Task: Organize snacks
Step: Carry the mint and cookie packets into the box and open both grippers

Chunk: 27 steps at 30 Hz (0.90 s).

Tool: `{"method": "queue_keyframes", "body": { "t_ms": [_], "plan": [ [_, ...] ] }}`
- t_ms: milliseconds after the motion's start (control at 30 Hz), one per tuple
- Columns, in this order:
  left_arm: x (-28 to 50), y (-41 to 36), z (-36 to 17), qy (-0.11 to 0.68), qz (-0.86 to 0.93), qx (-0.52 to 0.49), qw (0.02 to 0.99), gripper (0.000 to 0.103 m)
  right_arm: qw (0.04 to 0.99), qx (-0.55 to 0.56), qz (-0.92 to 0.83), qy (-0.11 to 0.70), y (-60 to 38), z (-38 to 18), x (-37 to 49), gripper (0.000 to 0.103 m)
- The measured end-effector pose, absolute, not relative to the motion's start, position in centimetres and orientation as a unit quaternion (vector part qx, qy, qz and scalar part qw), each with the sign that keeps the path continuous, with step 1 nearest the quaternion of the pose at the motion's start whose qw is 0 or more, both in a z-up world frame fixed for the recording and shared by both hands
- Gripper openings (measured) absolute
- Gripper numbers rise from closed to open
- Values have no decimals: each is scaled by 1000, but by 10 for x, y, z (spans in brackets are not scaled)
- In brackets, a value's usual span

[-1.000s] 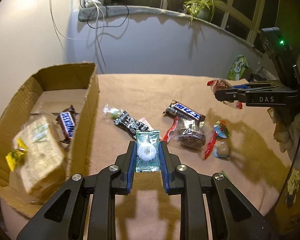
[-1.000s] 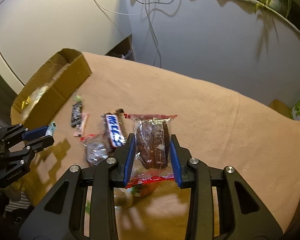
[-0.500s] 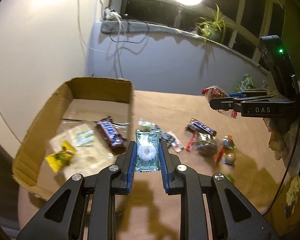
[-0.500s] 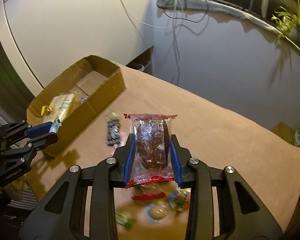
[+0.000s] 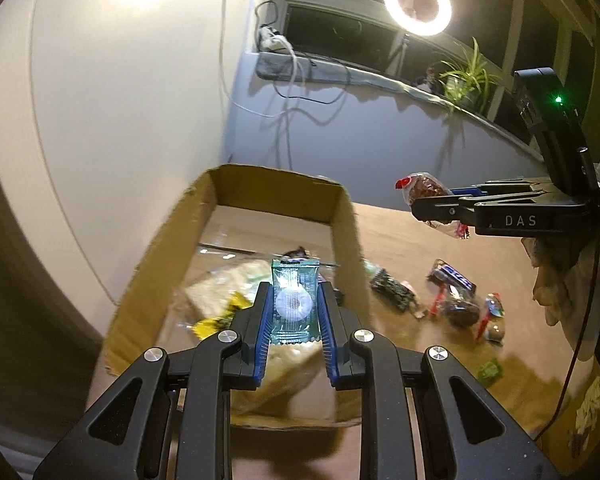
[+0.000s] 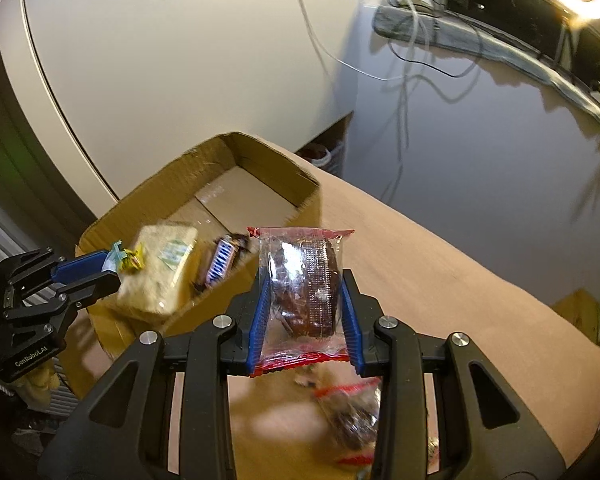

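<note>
Left hand-held gripper (image 5: 294,312) pinches a green packet (image 5: 295,300) over the cardboard box (image 5: 344,216); right hand-held gripper (image 6: 305,300) pinches a brown cake (image 6: 304,292).

Ring light (image 5: 417,3) lit, upper right of the left wrist frame — potted plant (image 5: 466,80) on the sill below it, white cables (image 5: 288,92) hanging down the wall, centre top.

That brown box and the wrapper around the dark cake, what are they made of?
The box looks like plain matte corrugated cardboard, with rough torn edges. The cake wrapper seems thin glossy clear plastic film: it glints, crinkles, and has red crimped ends.
</note>
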<state>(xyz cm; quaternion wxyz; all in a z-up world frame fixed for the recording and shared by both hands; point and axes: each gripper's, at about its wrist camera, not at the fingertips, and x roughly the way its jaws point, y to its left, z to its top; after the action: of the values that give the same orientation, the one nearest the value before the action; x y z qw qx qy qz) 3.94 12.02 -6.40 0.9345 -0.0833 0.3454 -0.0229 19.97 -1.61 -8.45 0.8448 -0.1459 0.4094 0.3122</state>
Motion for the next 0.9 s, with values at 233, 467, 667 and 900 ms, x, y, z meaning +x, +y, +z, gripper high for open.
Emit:
{"method": "queue_keyframes", "body": {
  "t_ms": [233, 467, 667, 900],
  "plan": [
    [44, 140, -67, 346, -9, -95, 933, 21, 836, -153, 330, 411, 21, -91, 210, 34],
    [49, 150, -72, 351, -6, -101, 931, 21, 827, -159, 341, 418, 49, -101, 220, 34],
    [53, 155, -74, 354, -5, -107, 929, 21, 820, -163, 346, 426, 62, -109, 227, 34],
    [56, 154, -76, 358, -4, -108, 927, 21, 815, -164, 350, 433, 68, -116, 232, 34]
  ]
}}
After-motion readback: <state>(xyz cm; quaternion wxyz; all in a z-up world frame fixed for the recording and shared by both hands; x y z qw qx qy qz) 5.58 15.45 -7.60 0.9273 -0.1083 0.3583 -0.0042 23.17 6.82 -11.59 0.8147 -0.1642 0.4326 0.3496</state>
